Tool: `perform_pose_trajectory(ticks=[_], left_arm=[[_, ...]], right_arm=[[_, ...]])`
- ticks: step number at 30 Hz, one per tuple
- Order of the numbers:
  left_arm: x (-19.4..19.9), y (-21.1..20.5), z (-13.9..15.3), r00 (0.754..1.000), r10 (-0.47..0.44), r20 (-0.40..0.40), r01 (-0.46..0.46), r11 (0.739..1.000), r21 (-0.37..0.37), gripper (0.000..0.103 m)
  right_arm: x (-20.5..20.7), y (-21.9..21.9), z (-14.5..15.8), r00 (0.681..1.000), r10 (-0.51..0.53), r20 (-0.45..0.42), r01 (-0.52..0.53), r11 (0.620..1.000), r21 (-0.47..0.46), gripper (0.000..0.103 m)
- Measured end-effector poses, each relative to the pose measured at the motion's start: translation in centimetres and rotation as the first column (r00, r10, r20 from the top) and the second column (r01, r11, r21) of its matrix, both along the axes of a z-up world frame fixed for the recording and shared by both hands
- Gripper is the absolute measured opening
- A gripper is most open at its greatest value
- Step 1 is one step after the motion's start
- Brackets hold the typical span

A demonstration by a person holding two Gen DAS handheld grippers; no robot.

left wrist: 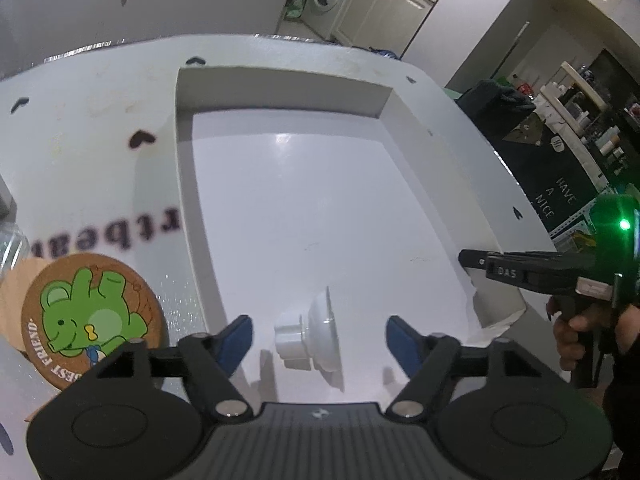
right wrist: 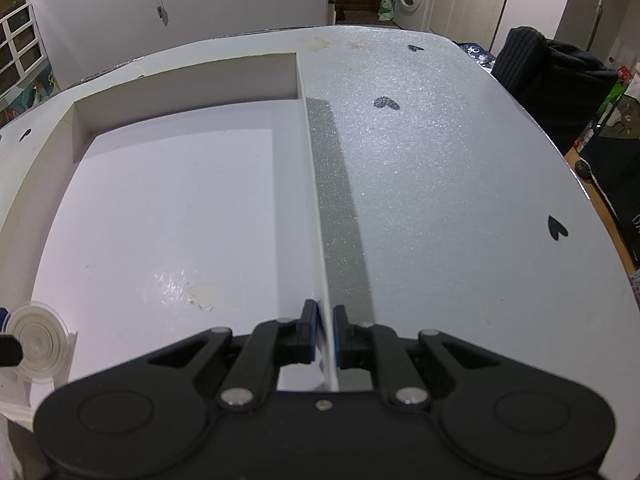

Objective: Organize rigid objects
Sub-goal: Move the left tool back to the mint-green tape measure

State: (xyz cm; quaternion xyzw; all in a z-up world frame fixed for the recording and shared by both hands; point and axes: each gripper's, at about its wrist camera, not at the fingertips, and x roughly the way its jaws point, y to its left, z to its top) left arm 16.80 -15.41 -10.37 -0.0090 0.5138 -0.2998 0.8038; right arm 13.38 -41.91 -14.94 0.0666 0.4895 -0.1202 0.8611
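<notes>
A shallow white tray (left wrist: pixel 280 184) lies on the table. On its floor near the front edge rests a white and clear suction-cup knob (left wrist: pixel 294 346), tipped on its side. My left gripper (left wrist: pixel 320 330) hangs over it, open, its blue pads well apart on either side and not touching it. In the right wrist view the same suction cup (right wrist: pixel 38 340) shows at the far left of the tray (right wrist: pixel 180 200). My right gripper (right wrist: pixel 326 334) is shut on the tray's thin right wall (right wrist: pixel 316 200). The left wrist view shows the right gripper (left wrist: pixel 472 259) at that wall, held by a hand (left wrist: pixel 572 328).
A round cork coaster with a green cartoon animal (left wrist: pixel 92 316) lies left of the tray on brown cardboard. The white foam table cover (right wrist: pixel 440 160) bears black hearts. A dark garment on a chair (right wrist: pixel 552 80) stands past the table's right edge.
</notes>
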Motion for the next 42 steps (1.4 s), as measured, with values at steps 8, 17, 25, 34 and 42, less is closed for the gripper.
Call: perform_pose_trajectory(ticks=[8, 17, 25, 34, 42], left_arm=[[-1.7, 0.5, 2.7, 0.998, -0.04, 0.05, 0.041, 0.999, -0.025, 0.098], [-2.3, 3.4, 5.0, 0.994, 0.03, 0.108, -0.025, 0.999, -0.047, 0.103], [-1.2, 7.6, 5.8, 0.98, 0.115, 0.164, -0.111, 0.993, -0.034, 0.103], [-0.5, 12.6, 3.5, 0.965, 0.169, 0.2, -0.183, 0.982, 0.053, 0.103], [-2.6, 14.2, -0.7, 0.984, 0.072, 0.161, -0.099, 0.981, 0.166, 0.103]], right_arm=[[0.0, 0.0, 0.0, 1.0, 0.003, 0.0, -0.003, 1.0, 0.004, 0.009], [0.0, 0.0, 0.1, 1.0, 0.0, 0.002, 0.0, 1.0, 0.006, 0.009], [0.0, 0.0, 0.1, 1.0, 0.0, 0.002, 0.0, 1.0, 0.007, 0.009], [-0.1, 0.0, 0.0, 1.0, -0.001, 0.009, 0.001, 1.0, 0.011, 0.009], [-0.1, -0.1, 0.1, 1.0, -0.001, 0.011, 0.001, 1.0, 0.015, 0.009]])
